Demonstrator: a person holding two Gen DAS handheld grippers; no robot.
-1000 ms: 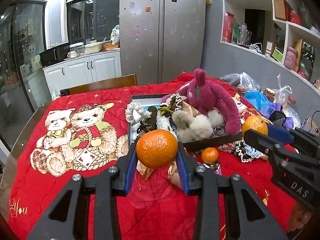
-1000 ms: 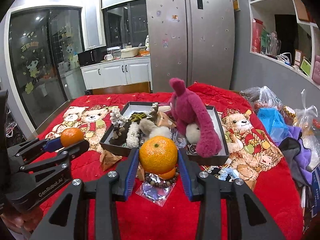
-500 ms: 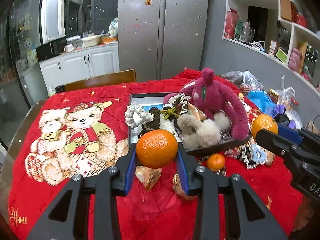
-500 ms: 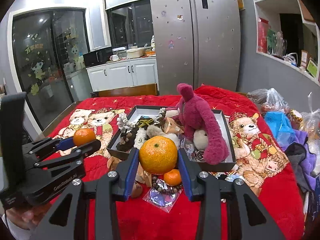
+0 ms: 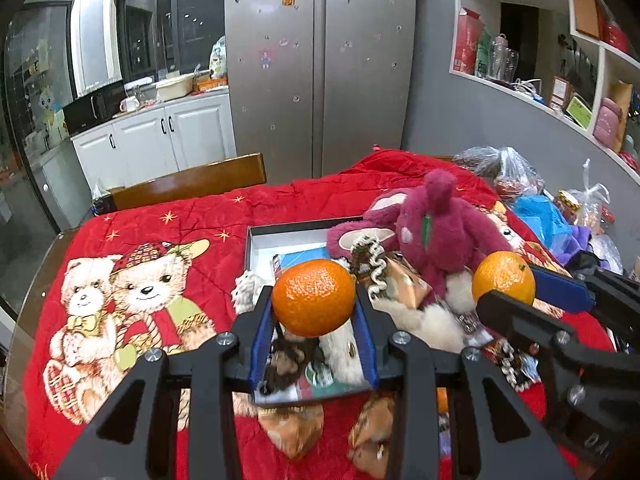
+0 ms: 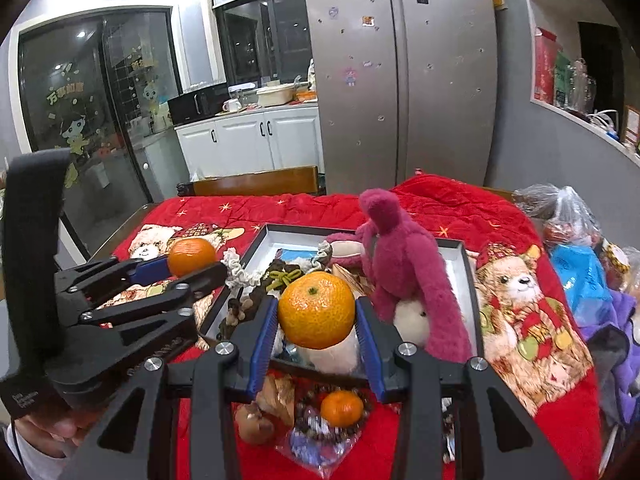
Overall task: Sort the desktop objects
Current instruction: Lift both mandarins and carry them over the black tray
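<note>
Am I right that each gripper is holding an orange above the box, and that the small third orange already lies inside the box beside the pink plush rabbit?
Not quite. The small orange lies on the red blanket in front of the box, not inside it, as the right wrist view shows. The left gripper and right gripper do each hold an orange, with the pink plush rabbit in the box.

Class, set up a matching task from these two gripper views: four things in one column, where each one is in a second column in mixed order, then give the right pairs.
Things
1. pink plush rabbit
2. small orange
3. large orange
4. wooden chair

Places
A. between the fingers of the right hand-held gripper
B. at the far edge of the table
C. on the red blanket, in front of the box
D. lying in the box

Pairs: 1-D, 2-C, 3-A, 4-B
</note>
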